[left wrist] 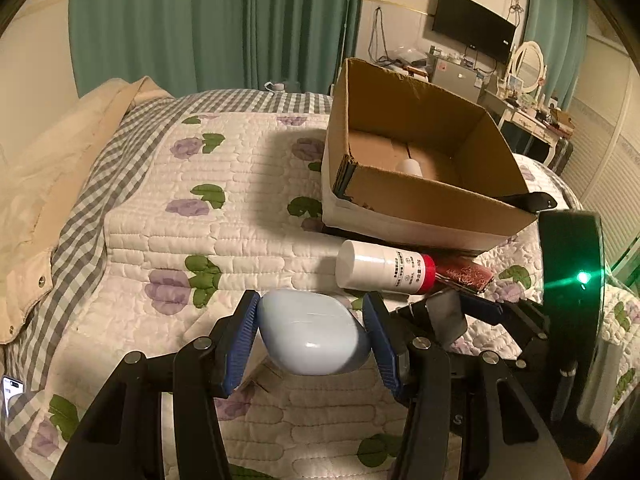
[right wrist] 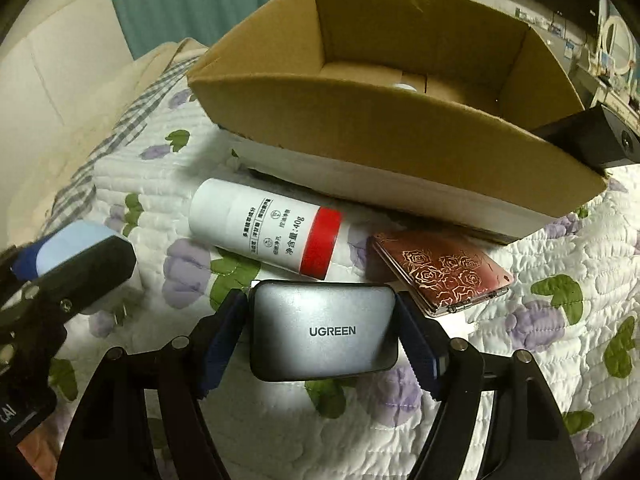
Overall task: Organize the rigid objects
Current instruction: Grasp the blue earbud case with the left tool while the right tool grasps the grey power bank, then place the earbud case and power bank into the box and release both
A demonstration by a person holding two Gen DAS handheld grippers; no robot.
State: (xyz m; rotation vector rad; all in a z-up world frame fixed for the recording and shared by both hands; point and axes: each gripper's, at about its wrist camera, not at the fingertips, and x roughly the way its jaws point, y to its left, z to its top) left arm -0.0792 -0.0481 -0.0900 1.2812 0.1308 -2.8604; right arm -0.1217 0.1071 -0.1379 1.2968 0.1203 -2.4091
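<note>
My left gripper [left wrist: 311, 330] is shut on a pale blue rounded charger [left wrist: 312, 334], held just above the quilt. It also shows at the left of the right wrist view [right wrist: 68, 246]. My right gripper [right wrist: 322, 336] is shut on a grey UGREEN charger [right wrist: 324, 334]. An open cardboard box [left wrist: 432, 196] stands on the bed beyond both grippers, with a small white item [left wrist: 409, 167] inside. A white tube with a red band [right wrist: 268, 230] and a dark red rose-patterned case [right wrist: 440, 270] lie on the quilt in front of the box [right wrist: 380, 132].
The floral quilt [left wrist: 200, 220] covers the bed, with a beige jacket [left wrist: 52, 184] at its left. A black clip [right wrist: 592, 140] sits on the box's right corner. A dresser with a mirror [left wrist: 528, 66] and a wall TV [left wrist: 474, 24] stand far behind.
</note>
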